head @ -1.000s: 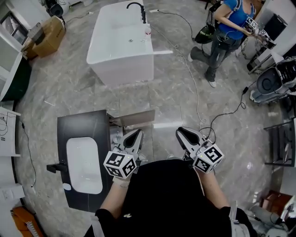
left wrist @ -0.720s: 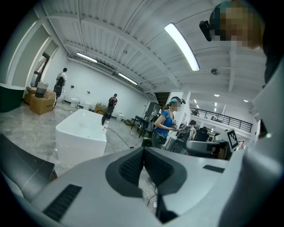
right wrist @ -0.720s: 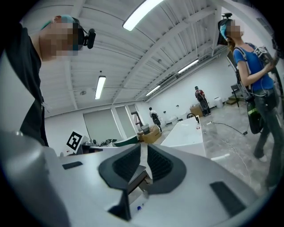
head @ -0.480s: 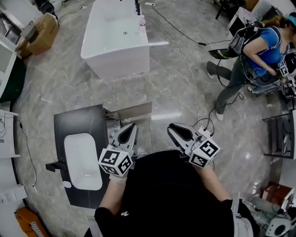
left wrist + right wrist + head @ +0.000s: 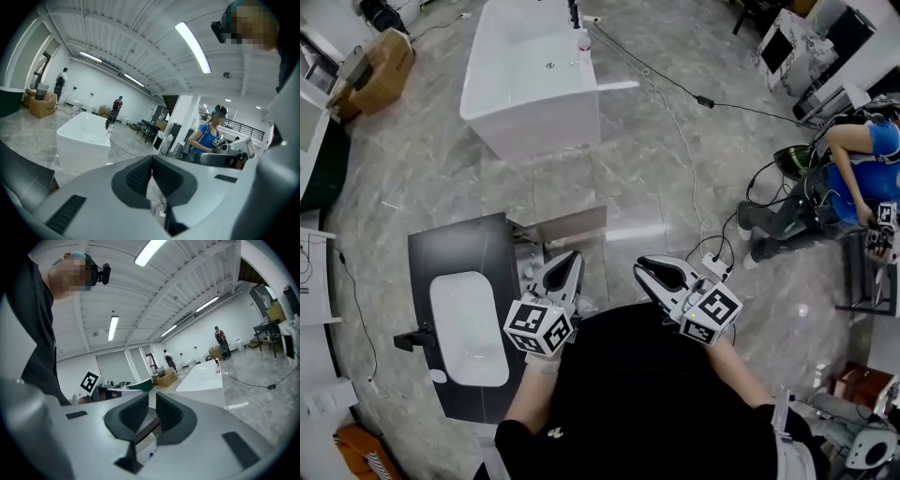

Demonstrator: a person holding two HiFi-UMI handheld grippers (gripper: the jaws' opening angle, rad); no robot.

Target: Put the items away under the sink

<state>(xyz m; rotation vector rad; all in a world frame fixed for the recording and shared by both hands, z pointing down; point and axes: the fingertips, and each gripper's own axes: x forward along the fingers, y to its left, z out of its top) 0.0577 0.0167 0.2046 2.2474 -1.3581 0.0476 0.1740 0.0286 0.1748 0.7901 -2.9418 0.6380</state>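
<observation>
Jaws of left tool [image 5: 576, 256] meet; right tool [image 5: 641, 266] stands slightly parted.

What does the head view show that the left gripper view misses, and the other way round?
Only the head view: the dark vanity top with its white sink, and both tools seen from above, the left gripper and the right gripper.
Only the left gripper view: the ceiling light, a distant person by the far wall, and the left gripper's pads pressed together with nothing between them.
Both: the white bathtub, the cardboard box and a person in a blue top.
</observation>
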